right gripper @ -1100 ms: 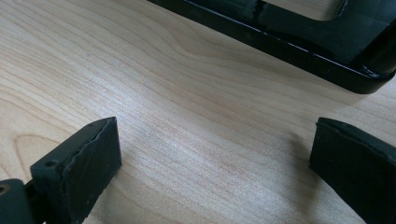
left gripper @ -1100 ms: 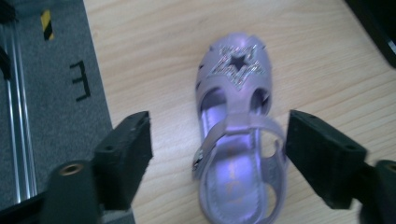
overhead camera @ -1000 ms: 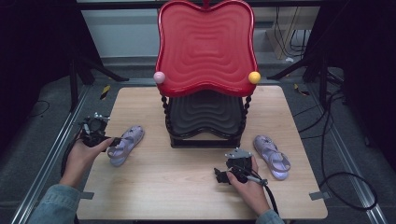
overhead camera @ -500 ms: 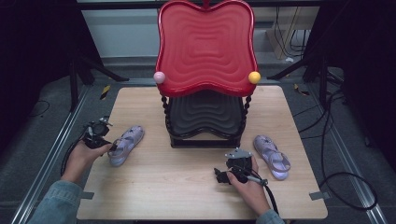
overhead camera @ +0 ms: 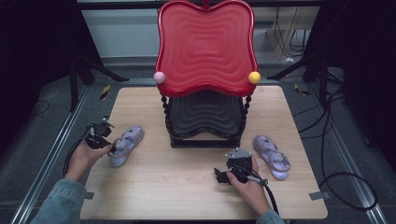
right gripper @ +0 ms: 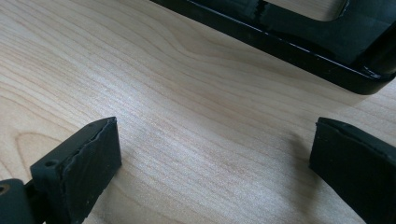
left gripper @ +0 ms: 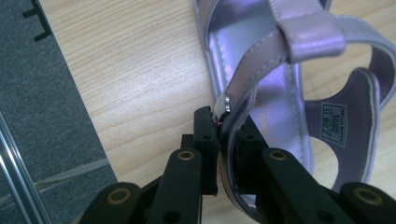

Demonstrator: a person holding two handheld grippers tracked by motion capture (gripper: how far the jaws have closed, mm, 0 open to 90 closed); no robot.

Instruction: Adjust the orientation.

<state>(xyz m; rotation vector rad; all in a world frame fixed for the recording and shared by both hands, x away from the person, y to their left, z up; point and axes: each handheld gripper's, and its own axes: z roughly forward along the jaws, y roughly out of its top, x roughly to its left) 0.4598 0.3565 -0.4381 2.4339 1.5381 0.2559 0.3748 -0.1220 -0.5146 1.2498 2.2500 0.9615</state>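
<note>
The strap of the left sandal [left gripper: 261,93] has just been clamped by the closing left claw [left gripper: 223,135], while the right claw [right gripper: 210,158] is held open above the bench [overhead camera: 196,186].

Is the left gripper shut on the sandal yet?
Shut. The left gripper has just been closing, and its jaws now pinch the side strap of the lilac sandal, which lies on the table.

A shiny lilac strapped sandal [overhead camera: 124,145] lies sole-down near the table's left edge, its side strap pinched.
</note>
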